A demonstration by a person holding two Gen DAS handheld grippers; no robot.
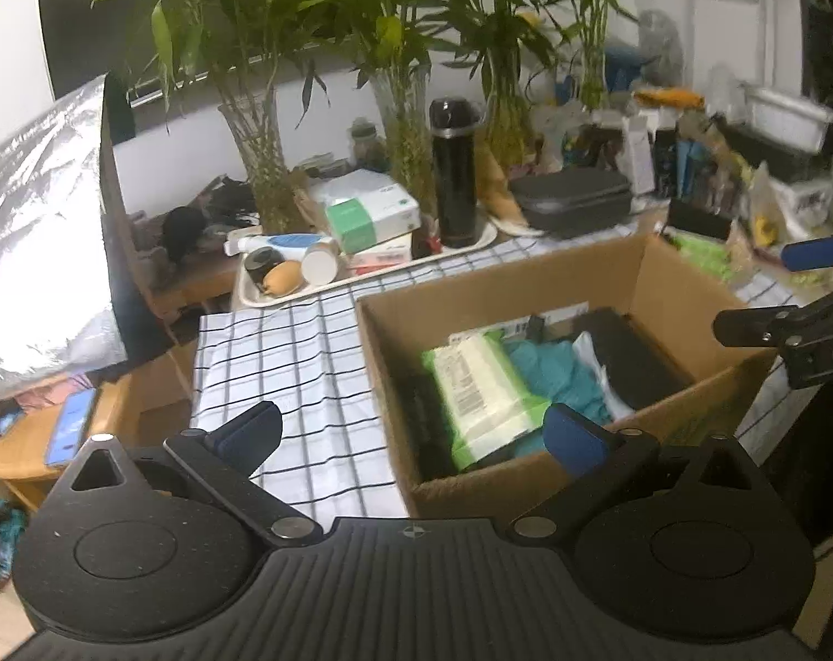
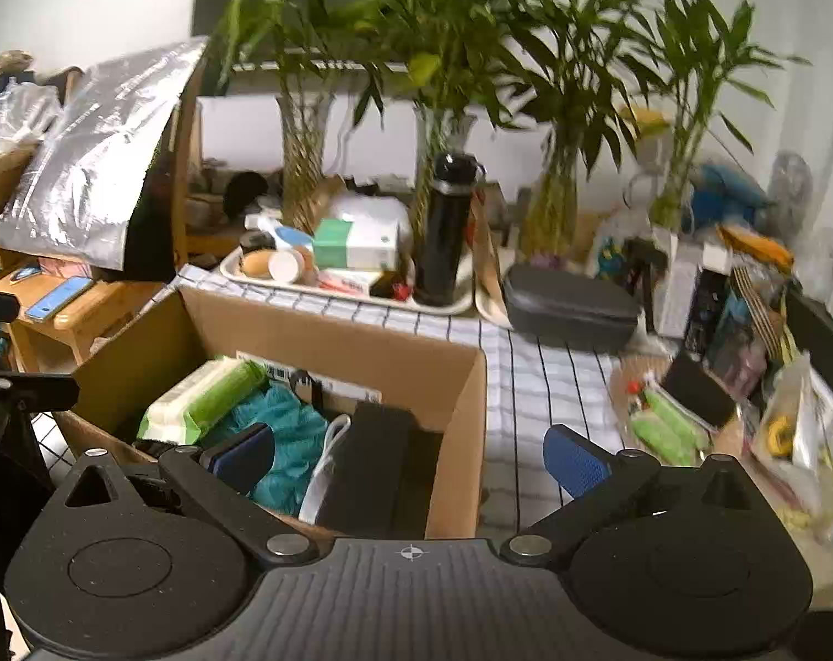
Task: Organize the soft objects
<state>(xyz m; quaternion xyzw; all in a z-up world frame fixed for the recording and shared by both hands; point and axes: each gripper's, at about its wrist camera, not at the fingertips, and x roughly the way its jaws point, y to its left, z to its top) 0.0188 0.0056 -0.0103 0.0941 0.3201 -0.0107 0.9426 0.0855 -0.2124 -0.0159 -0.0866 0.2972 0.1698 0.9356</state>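
An open cardboard box [image 1: 526, 281] stands on the checked tablecloth [image 1: 295, 363]. It also shows in the right wrist view [image 2: 328, 336]. Inside lie a green-and-white wipes pack [image 1: 482, 391] [image 2: 201, 396], a teal cloth [image 1: 560, 369] [image 2: 290, 440], a black soft item [image 1: 631, 352] [image 2: 378, 457] and a white piece [image 2: 323, 468]. My left gripper [image 1: 414, 432] is open and empty over the box's near left corner. My right gripper [image 2: 408, 460] is open and empty over the box's near right corner. The right gripper also shows in the left view's right edge [image 1: 791, 330].
A tray [image 1: 273, 292] with a black bottle [image 1: 455, 176], boxes and tubes sits behind the box. Bamboo vases [image 1: 257, 154] line the back. A grey case [image 1: 571, 201] and cluttered packets [image 2: 670, 429] lie right. A wooden stool with a phone [image 1: 69, 427] stands left.
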